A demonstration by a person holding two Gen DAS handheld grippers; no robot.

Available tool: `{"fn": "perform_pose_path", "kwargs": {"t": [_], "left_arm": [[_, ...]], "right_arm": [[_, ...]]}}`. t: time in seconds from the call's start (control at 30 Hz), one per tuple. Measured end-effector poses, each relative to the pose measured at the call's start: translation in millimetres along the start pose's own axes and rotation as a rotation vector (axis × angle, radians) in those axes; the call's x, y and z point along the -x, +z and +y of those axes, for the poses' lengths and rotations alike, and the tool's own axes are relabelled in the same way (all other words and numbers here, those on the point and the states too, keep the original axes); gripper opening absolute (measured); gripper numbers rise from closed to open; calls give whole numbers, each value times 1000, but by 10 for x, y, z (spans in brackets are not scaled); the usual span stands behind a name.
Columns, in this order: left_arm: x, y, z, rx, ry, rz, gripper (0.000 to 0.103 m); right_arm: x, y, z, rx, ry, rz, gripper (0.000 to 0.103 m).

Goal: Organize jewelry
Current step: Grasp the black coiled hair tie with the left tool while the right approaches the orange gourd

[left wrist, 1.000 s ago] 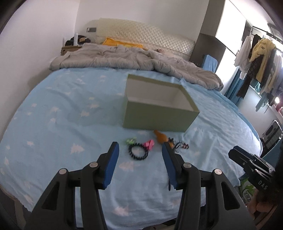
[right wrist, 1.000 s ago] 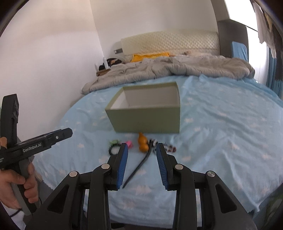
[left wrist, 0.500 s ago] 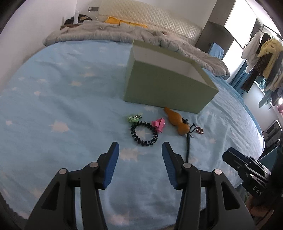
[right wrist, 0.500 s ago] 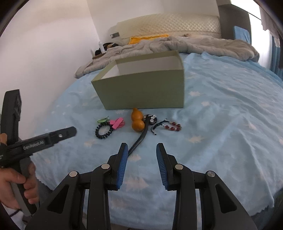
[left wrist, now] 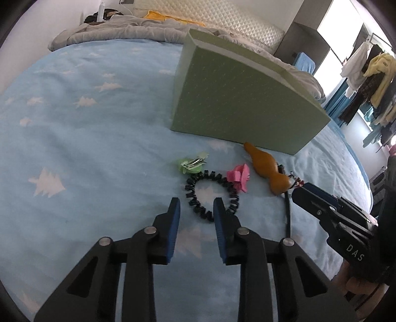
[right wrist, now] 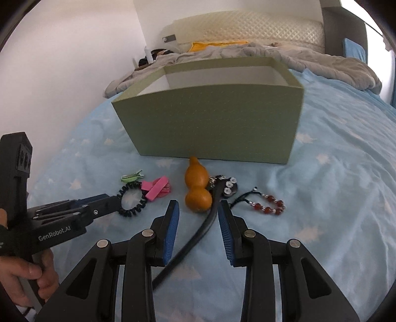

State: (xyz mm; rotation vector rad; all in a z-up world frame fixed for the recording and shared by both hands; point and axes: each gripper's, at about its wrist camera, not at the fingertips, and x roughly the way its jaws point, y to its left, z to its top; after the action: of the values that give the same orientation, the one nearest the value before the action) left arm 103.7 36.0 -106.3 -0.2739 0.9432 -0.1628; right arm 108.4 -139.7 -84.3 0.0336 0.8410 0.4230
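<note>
Left wrist view looks low across a bed (left wrist: 81,128) covered in a pale blue sheet printed with white trees; a white wall stands at the far left, a grey duvet (left wrist: 128,32) and quilted headboard (left wrist: 237,22) lie at the far end, and clothes (left wrist: 371,81) hang by a bright window on the right. On the sheet, from left to right, lie a green clip (left wrist: 191,164), a black coil tie (left wrist: 211,194), a pink clip (left wrist: 238,177) touching the tie, and an orange gourd (left wrist: 268,171) whose tip reaches the green box (left wrist: 245,99) behind it. That box is open-topped (white inside, seen from the right wrist view). The left gripper (left wrist: 195,210) is parted narrowly, empty, its right finger over the tie's near edge. In the right wrist view the right gripper (right wrist: 198,213) gapes wider, empty, a black cord (right wrist: 198,235) running between its fingers, with red beads (right wrist: 268,206) off to the right.
</note>
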Motion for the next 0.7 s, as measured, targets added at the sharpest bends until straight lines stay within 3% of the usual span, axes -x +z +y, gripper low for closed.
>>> {"fn": "perform_pose_path", "kwargs": {"t": [0.3, 0.7], "left_arm": [[-98, 73, 13, 6, -17, 11, 25], [-204, 123, 25, 6, 3, 5, 13]], "right_arm": [[-194, 37, 20, 24, -16, 17, 29], [-333, 100, 136, 112, -70, 22, 30]]}}
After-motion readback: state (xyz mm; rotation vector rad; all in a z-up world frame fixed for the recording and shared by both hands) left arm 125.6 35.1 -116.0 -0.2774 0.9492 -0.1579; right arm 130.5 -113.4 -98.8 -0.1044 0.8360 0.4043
